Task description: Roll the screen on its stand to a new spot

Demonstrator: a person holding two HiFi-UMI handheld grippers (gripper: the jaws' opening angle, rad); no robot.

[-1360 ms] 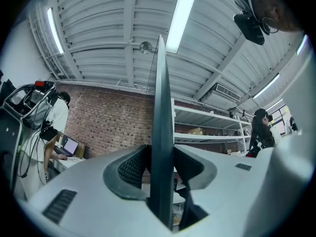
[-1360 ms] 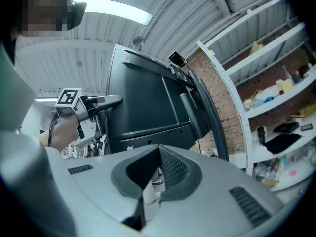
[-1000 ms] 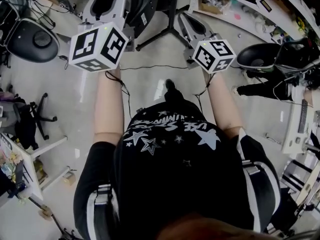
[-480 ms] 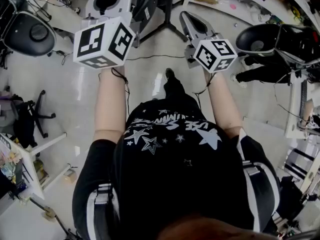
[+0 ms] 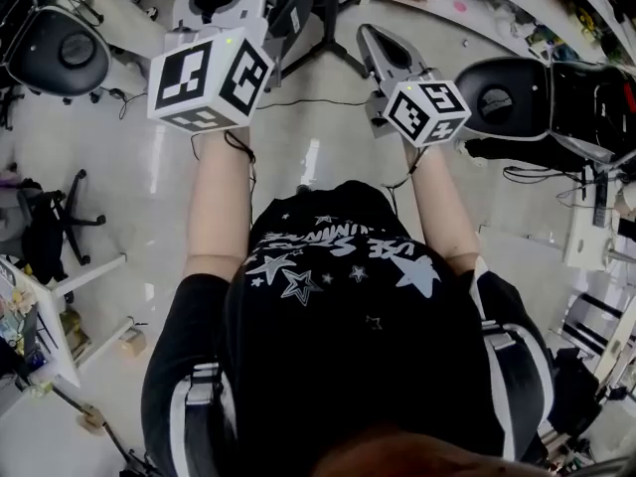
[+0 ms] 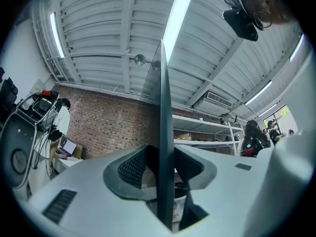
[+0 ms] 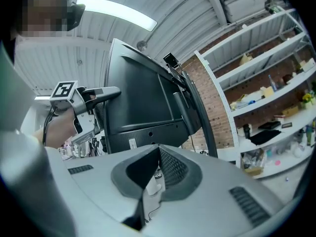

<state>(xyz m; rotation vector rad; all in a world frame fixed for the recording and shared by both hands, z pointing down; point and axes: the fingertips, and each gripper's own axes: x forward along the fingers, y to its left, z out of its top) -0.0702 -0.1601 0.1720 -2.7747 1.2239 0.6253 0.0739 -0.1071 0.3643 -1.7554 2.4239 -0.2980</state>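
Right gripper view is giving us the whole screen [image 7: 143, 102]: a big dark panel seen from its back, standing upright on its stand [image 7: 209, 132]. In the head view the stand's feet are spreading over the floor below the screen, just ahead of us.

Our left gripper [image 6: 164, 153] is reaching up to the edge of the screen on our left. Its fingers [image 6: 129, 168] are clamping that thin edge from both sides, so the panel is standing like a blade between them. Our right gripper [image 7: 159, 154] is hanging behind the screen, near it but apart from it. Its fingers [image 7: 173, 167] are resting tip to tip with nothing between them.

We are judging the step in hand to be the roll itself, with the screen not yet at its new spot. One grip high on one edge of the screen is giving us a long lever, so a hard shove there is likely to twist or tip the panel and not roll it. We are thinking it wise to push slowly and level and to hold the clamp steady. Bringing the right gripper onto the screen's other edge or onto the stand would share the load.

A thin black cable [image 5: 298, 102] is lying across the floor just beside the feet under the screen. We are wanting to steer the wheels clear of it.
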